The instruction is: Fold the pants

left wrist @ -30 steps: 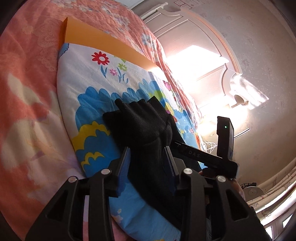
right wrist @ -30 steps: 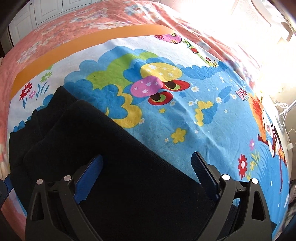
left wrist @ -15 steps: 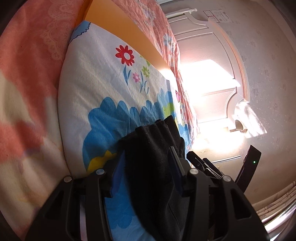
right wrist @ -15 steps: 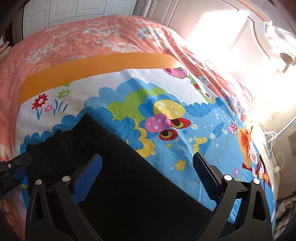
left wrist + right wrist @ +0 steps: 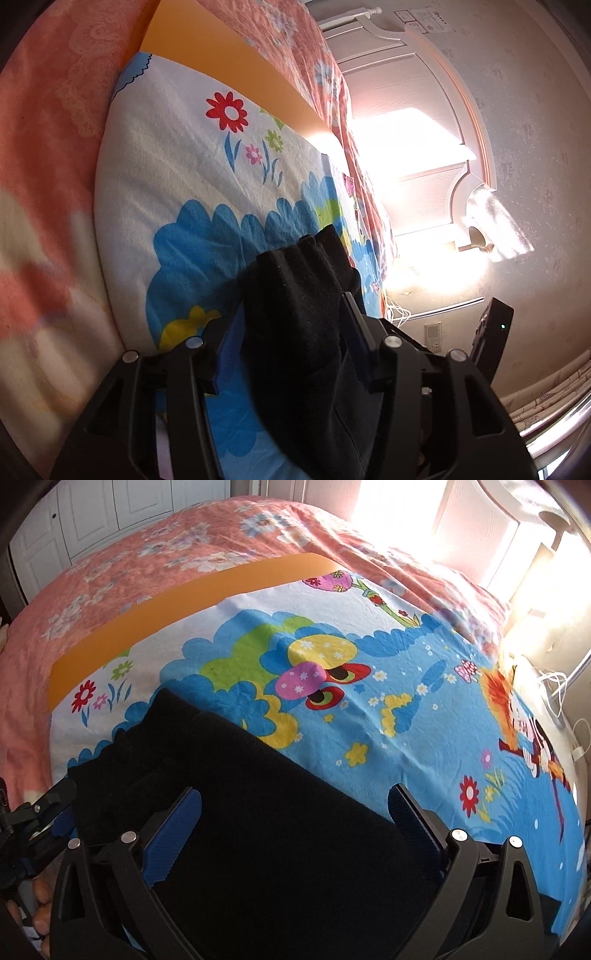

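Your left gripper (image 5: 291,328) sits at the left end of the black pants (image 5: 258,805), where the bunched edge rises between its blue pads (image 5: 356,332); its jaws have just been opening, and the cloth now looks loose between them rather than pinched, probably because you are letting that end settle onto the cartoon blanket (image 5: 388,686). Moving right, the folded body of the pants lies flat across the blanket's near side. Your right gripper (image 5: 295,834) hovers over it with jaws spread wide and nothing clamped; the fabric passes beneath both fingers, apparently released after being laid down.
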`<action>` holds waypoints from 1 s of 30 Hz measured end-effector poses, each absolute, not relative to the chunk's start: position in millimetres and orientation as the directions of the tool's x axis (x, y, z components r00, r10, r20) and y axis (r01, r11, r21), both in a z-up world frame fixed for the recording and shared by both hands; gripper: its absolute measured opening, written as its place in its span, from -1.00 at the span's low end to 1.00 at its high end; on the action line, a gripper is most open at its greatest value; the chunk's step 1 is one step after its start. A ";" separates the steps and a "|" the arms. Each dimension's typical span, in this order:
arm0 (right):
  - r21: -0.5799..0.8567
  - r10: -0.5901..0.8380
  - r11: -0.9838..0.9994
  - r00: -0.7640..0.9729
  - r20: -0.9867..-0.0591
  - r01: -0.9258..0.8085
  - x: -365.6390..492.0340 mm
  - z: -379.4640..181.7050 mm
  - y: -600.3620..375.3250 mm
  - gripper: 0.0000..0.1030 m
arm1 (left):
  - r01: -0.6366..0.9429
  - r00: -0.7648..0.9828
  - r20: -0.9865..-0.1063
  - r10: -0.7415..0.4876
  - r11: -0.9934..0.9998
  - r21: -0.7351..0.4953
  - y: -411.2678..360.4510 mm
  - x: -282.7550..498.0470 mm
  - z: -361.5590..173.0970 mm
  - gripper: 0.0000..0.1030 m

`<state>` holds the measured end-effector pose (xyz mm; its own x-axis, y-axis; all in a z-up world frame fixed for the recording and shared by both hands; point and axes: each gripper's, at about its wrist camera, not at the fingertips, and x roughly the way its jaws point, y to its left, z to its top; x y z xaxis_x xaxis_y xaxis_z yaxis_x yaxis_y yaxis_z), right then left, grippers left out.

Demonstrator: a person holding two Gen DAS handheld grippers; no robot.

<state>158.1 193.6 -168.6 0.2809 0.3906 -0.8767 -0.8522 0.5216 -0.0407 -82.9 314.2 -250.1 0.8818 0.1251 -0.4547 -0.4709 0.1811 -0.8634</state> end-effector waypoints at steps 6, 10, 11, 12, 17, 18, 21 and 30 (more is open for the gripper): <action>0.013 0.393 0.616 0.292 -0.872 -0.788 164.9 -164.8 68.3 0.88 | -0.530 0.848 -0.518 0.115 0.230 -0.816 321.6 -74.6 -247.9 -0.75; -0.019 0.302 0.687 0.310 -0.901 -0.727 177.1 -192.9 4.8 0.88 | -0.525 0.846 -0.509 0.158 0.405 -0.748 303.2 -68.4 -200.0 -0.79; 0.004 0.299 0.702 0.290 -0.909 -0.712 180.5 -199.4 -7.8 0.88 | -0.533 0.838 -0.514 0.183 0.473 -0.702 290.7 -63.5 -179.9 -0.79; 0.054 0.313 0.712 0.247 -0.917 -0.700 184.5 -205.5 -18.3 0.90 | -0.545 0.824 -0.523 0.216 0.552 -0.631 273.7 -55.4 -157.8 -0.79; 0.451 0.580 0.663 0.028 -0.814 -0.598 206.2 -191.5 -59.0 0.89 | -0.442 0.803 -0.489 0.341 0.891 -0.104 123.2 2.6 -80.7 -0.79; 0.573 0.659 0.624 -0.037 -0.752 -0.531 215.0 -190.1 -69.0 0.90 | -0.387 0.807 -0.483 0.339 0.922 0.001 86.3 14.2 -81.3 -0.79; 0.766 0.780 0.544 -0.130 -0.612 -0.343 236.1 -195.1 -94.4 0.90 | -0.191 0.821 -0.485 0.302 0.945 0.264 -13.6 42.3 -112.6 -0.78; 0.729 0.753 0.573 -0.112 -0.649 -0.374 238.0 -190.7 -97.4 0.90 | -0.121 0.779 -0.453 0.434 0.812 0.571 -72.7 54.2 -202.9 0.10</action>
